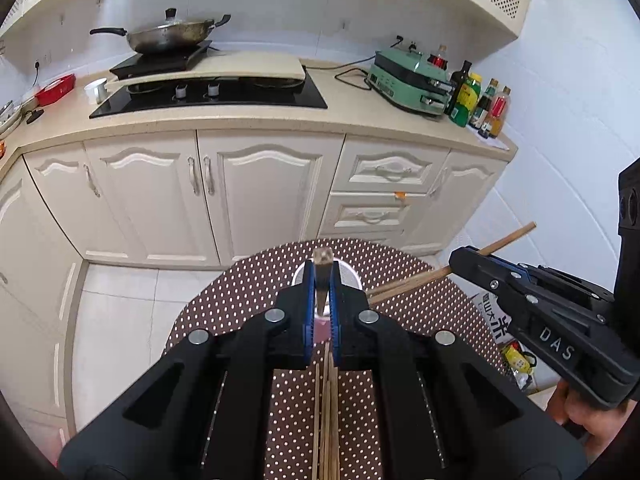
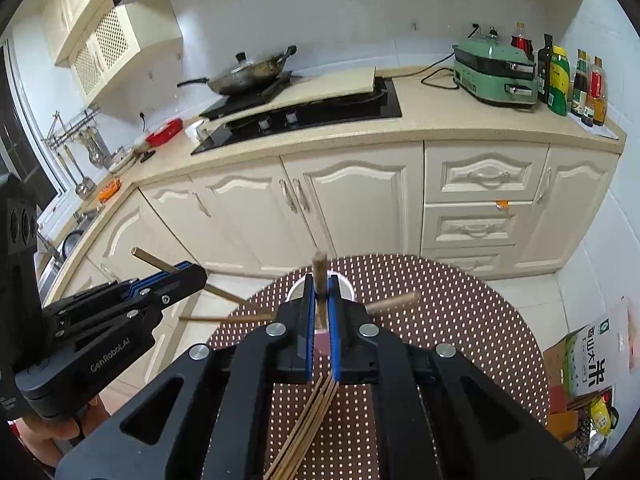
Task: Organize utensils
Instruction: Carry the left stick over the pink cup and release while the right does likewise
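My left gripper (image 1: 322, 267) is shut on a wooden chopstick (image 1: 323, 258) that pokes up between its blue pads. My right gripper (image 2: 321, 280) is shut on another chopstick (image 2: 319, 262) the same way. Both hang over a white-rimmed cup (image 1: 349, 276) (image 2: 345, 285) on a round table with a brown dotted cloth (image 1: 248, 292) (image 2: 448, 312). In each view the other gripper also shows, the right gripper (image 1: 456, 258) and the left gripper (image 2: 199, 273), each with its stick running through the jaws. Several loose chopsticks (image 1: 326, 420) (image 2: 308, 420) lie on the cloth below.
Cream kitchen cabinets (image 1: 260, 192) and a counter with a black hob (image 1: 208, 96), a wok (image 1: 168, 36) and a green appliance (image 1: 408, 80) stand behind the table. A rice bag (image 2: 592, 364) and boxes sit on the floor at the right. Two more sticks (image 2: 392, 301) jut out near the cup.
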The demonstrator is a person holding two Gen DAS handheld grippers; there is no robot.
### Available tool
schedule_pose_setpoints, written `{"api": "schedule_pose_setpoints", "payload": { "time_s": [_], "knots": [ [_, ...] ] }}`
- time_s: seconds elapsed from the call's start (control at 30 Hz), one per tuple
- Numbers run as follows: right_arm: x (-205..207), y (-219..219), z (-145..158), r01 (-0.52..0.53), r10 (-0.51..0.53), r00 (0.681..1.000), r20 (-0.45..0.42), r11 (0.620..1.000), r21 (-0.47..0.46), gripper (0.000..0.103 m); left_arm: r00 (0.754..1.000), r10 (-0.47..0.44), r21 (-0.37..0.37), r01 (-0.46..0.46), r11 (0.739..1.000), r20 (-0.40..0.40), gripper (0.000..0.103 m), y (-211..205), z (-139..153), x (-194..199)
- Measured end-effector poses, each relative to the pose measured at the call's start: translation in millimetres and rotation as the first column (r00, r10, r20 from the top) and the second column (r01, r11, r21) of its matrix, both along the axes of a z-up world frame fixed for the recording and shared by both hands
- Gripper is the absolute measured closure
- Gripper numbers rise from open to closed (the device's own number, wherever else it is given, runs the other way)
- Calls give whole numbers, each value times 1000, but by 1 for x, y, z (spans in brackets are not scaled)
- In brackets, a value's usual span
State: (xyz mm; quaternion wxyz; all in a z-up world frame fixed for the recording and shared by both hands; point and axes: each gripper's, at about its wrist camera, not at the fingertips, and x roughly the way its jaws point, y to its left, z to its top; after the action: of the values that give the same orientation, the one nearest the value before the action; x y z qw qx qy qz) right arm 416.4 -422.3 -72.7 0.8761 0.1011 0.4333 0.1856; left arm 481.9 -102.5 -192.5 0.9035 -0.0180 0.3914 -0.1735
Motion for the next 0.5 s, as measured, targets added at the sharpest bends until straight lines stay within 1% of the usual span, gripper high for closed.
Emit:
{"api": "schedule_pose_setpoints", "payload": {
  "time_s": [0.3,0.5],
  "knots": [
    [-11,12,-26,-18,17,999,-47,999,-30,98,998,-5,39,8,999,-56,95,1,-20,-5],
    [-14,16,-45,-15,15,993,-118,1000,-3,98,995,-19,39,23,999,-96,95,2,-29,-5]
  ]
}}
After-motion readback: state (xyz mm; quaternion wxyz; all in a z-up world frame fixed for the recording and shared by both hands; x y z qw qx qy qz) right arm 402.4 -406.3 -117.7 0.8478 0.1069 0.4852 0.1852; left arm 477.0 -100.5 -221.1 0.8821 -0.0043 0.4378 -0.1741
